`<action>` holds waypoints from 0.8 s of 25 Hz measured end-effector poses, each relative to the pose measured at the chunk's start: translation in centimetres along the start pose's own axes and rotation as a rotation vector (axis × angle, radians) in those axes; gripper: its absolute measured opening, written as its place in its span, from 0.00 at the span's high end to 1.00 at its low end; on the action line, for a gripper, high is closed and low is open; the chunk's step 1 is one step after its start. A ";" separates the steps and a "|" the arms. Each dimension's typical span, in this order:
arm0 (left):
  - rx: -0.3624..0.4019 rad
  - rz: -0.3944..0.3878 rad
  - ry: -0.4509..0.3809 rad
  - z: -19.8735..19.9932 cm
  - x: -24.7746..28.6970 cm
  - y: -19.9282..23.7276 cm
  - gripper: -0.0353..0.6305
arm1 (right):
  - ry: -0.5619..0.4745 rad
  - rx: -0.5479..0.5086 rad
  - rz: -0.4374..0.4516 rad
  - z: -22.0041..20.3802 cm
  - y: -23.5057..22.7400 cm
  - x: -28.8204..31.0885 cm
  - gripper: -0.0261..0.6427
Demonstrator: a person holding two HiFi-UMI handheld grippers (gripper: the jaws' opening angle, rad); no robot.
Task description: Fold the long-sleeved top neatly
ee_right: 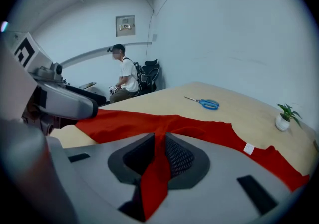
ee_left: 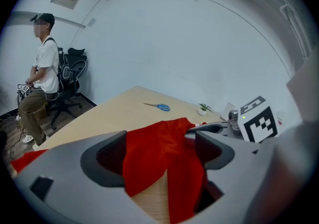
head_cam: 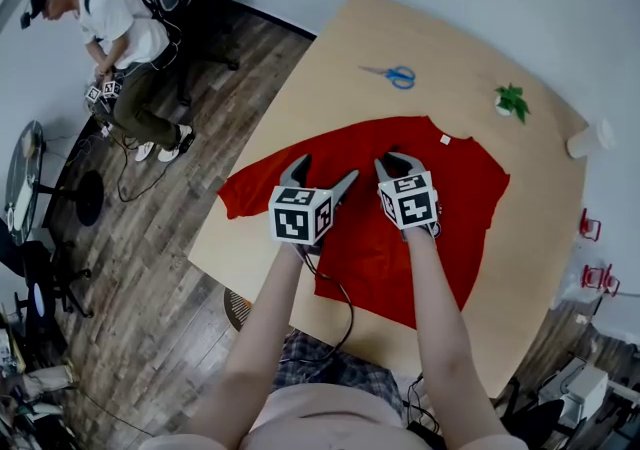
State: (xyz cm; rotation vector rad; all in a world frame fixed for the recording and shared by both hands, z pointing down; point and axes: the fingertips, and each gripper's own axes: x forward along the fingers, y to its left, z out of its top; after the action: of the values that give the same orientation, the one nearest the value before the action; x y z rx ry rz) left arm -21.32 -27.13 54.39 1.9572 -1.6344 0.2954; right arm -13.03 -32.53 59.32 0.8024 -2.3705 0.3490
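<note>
Tongs first: left tongs (head_cam: 325,170) spread, with the red long-sleeved top (head_cam: 370,238) humped between the jaws and the pads not squeezing it. Right tongs (head_cam: 400,160) pressed nearly together, pinching a thin upright fold of the same cloth; only the right gripper view shows that pinch clearly. Both sit side by side over the middle of the top. Head view alone gives the full layout: top spread flat on the table (head_cam: 330,68), hem toward the wearer, one sleeve (head_cam: 240,196) reaching the table's left edge. Neck label (head_cam: 445,139) is on the far side and also shows in the right gripper view, not the left. Beyond the collar, blue scissors (head_cam: 400,76) and a small potted plant (head_cam: 512,100), both clear of the cloth. Farthest out, a seated person (head_cam: 120,33) by the wall. Wall sign (ee_right: 125,25) shows in the gripper views only.
</note>
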 end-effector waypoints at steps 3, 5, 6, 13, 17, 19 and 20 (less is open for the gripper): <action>-0.005 0.001 0.000 -0.1 0.0 0.2 0.30 | -0.065 0.029 -0.015 1.5 -0.3 -1.5 0.78; -0.008 0.000 -0.001 -0.1 0.1 0.2 0.30 | -0.111 0.054 -0.056 2.1 -1.3 -2.9 0.79; -0.010 -0.001 -0.001 -0.1 0.2 0.1 0.30 | -0.122 0.070 -0.080 2.1 -2.1 -3.5 0.80; -0.010 -0.002 0.004 -0.3 0.3 0.0 0.30 | 0.005 0.126 -0.120 -1.6 -4.8 -2.4 0.86; -0.008 0.004 0.005 -0.1 0.1 0.3 0.30 | 0.044 0.109 -0.055 -1.7 -3.2 0.0 0.86; -0.009 0.011 0.001 0.0 -0.1 0.6 0.30 | 0.038 0.099 -0.024 -1.1 -2.2 0.8 0.84; -0.010 0.016 -0.001 0.0 -0.3 0.8 0.30 | 0.038 0.094 -0.008 -0.8 -1.7 1.3 0.83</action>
State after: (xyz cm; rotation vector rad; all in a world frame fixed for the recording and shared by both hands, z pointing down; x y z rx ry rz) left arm -22.13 -27.00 54.44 1.9380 -1.6495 0.2923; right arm -12.38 -34.13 60.82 0.8403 -2.3296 0.4708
